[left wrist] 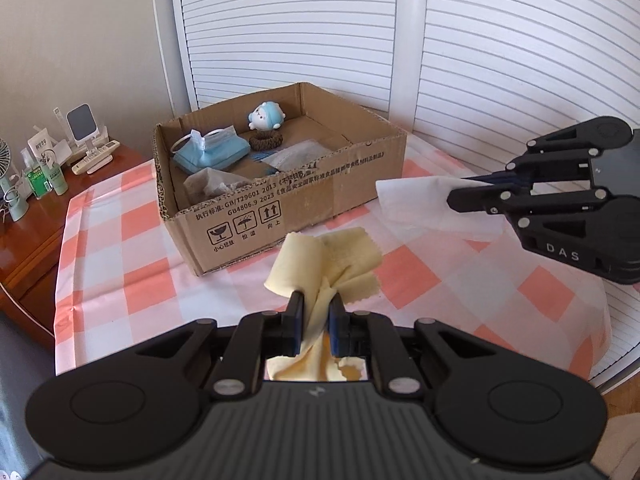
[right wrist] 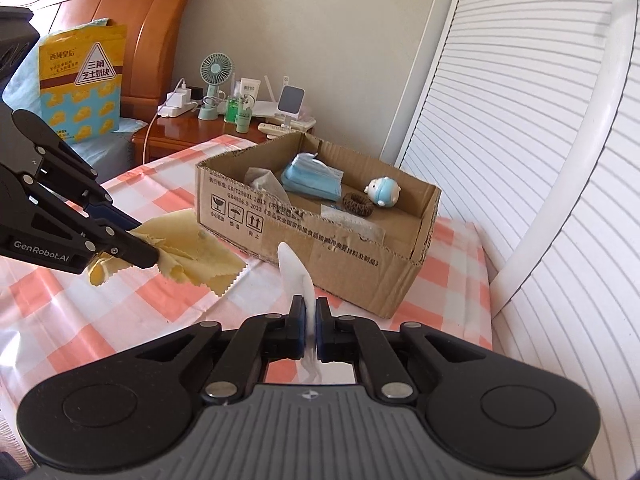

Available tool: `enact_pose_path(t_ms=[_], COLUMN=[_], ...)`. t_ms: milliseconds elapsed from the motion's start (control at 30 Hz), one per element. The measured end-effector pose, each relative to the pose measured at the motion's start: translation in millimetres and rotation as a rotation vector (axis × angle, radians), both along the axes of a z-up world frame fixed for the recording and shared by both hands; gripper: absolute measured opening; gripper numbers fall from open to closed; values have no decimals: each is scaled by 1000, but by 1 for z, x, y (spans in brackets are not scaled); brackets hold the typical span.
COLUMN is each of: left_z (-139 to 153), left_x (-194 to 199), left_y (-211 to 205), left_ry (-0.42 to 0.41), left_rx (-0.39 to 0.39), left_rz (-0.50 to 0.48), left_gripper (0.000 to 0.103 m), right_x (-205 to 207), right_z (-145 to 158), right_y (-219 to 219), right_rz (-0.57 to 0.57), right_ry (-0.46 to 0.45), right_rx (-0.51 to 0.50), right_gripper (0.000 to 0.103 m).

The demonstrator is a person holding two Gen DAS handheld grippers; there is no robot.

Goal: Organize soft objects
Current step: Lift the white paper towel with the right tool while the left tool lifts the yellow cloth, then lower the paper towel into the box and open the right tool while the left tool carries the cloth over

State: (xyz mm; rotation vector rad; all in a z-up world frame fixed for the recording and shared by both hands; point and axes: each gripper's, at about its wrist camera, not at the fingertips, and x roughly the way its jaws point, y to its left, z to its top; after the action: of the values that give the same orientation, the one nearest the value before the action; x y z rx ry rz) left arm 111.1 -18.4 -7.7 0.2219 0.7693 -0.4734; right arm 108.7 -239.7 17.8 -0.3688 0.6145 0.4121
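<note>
Crumpled yellow cloth (left wrist: 320, 264) with pinked edges, pinched.

Bright, soft daylight fills both views, and shadows are faint. Focus is sharp throughout. Fisheye distortion bows the slatted doors (left wrist: 500, 60) and darkens the picture corners.

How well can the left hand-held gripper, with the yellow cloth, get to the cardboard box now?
Probably yes: the left hand-held gripper, shut on the yellow cloth, faces the open-topped cardboard box with nothing between them.
</note>
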Motion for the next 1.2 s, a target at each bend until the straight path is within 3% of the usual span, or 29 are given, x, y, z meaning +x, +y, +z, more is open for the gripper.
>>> enact_pose_path(t_ms=[267,500,733,1000,1067,1133,1200], left_z=[20,30,33,38,39,40,40], left_x=[-4,3,16,37,43,48,53], left_y=[4,7,9,9,8,8,8], left_ry=[-42,-52,-57,-61,-63,-64,-64], left_rx=[6,-5,-18,-23,-21,-18,-14], left_rz=[-7,4,10,30,34,40,45], left_gripper=[11,11,11,11,11,11,11], right_x=[-5,20,74,148,172,190,198], right_z=[28,61,94,87,80,69,57], right_y=[4,1,2,25,31,34,35], right_rz=[20,10,6,-8,-23,-22,-42], right_ry=[-54,-108,-123,-135,-102,-56,-35], right_rx=[-12,-12,31,-13,-1,24,44], right_gripper=[6,6,6,7,16,52,68])
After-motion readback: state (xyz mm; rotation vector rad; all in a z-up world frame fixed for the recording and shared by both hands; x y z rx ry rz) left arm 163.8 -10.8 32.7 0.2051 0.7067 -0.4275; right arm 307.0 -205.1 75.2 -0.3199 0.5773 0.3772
